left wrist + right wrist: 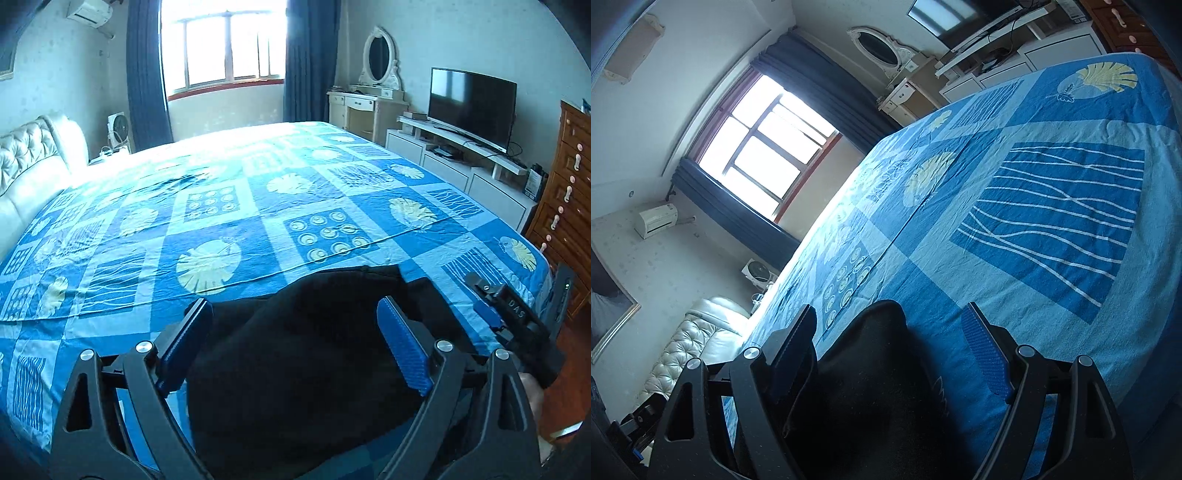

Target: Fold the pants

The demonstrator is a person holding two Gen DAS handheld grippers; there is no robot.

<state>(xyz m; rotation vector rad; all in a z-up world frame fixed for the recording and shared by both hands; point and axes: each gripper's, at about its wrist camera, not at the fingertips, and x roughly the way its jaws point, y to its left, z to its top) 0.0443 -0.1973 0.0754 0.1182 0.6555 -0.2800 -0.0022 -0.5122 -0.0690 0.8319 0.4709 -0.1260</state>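
Both tongs gape wide, gripping nothing: left tongs [295, 325], right tongs [894, 332]. Black pants [306, 354] slump between them, soft, floppy; pinch an edge.

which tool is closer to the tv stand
Right. The right tool sits at the bed's edge toward the tv stand; the left tool hangs over the black pants, farther from it.
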